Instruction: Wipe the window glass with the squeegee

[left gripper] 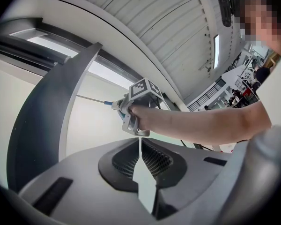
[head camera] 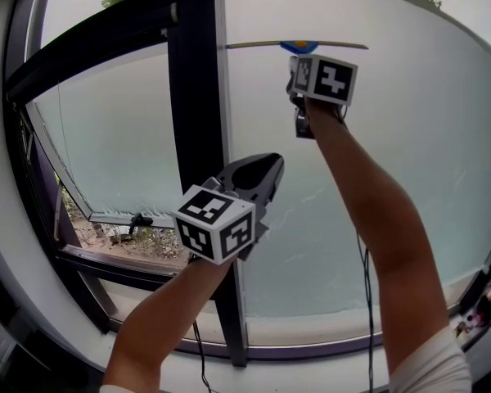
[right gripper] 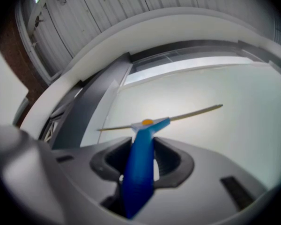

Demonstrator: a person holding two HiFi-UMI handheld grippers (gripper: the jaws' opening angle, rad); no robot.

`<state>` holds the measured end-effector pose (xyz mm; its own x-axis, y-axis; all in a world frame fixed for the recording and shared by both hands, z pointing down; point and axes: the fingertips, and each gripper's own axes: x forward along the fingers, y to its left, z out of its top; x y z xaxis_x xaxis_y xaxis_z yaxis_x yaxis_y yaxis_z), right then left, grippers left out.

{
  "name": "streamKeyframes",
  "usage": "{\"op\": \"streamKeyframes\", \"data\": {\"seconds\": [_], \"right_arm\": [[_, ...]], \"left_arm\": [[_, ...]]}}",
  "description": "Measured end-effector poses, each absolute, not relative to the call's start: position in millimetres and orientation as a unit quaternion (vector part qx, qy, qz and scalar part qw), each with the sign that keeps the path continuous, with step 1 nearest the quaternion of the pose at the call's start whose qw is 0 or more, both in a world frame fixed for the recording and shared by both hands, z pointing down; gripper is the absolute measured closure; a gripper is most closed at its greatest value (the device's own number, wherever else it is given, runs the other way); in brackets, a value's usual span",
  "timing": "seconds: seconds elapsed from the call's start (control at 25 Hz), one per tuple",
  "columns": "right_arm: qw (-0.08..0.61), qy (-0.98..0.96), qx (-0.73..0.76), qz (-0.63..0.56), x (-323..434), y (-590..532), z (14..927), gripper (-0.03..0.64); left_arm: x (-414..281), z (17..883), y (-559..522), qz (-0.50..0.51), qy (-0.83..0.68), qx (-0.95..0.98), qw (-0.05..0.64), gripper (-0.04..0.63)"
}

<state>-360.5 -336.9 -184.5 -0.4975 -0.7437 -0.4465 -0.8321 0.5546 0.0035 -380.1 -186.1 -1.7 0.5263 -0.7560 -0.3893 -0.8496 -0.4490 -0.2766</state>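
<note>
The person stands close to the big window with both arms raised. The right gripper is up high against the right-hand window glass, and its jaws are clamped on the blue handle of the squeegee. In the right gripper view the handle runs straight up between the two dark pads and fills the gap between them. At its top there is a small orange spot, where the long thin blade crosses it. The blade lies nearly level, tilted a little, high on the pane and just right of the black mullion. It looks laid along the glass, though I cannot tell from here whether it truly presses on it. The left gripper hangs lower and nearer the person, in front of the mullion, well apart from the squeegee. Its jaws are drawn together with nothing between them; in the left gripper view only a thin sliver of light shows where the pads meet. Past them that view shows the right gripper stretched out to the glass. To the left of the mullion the other sash stands tilted open, with a dark handle on its lower rail.
</note>
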Motion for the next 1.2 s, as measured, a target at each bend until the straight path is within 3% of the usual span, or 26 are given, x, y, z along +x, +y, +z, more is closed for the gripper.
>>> {"op": "streamKeyframes", "data": {"seconds": [1.2], "right_arm": [[0.175,0.864,-0.464,0.088,-361,-335,-126,0.465]], "left_arm": [[-372,40,-182,0.107,0.469,-0.859,0.175,0.555]]}}
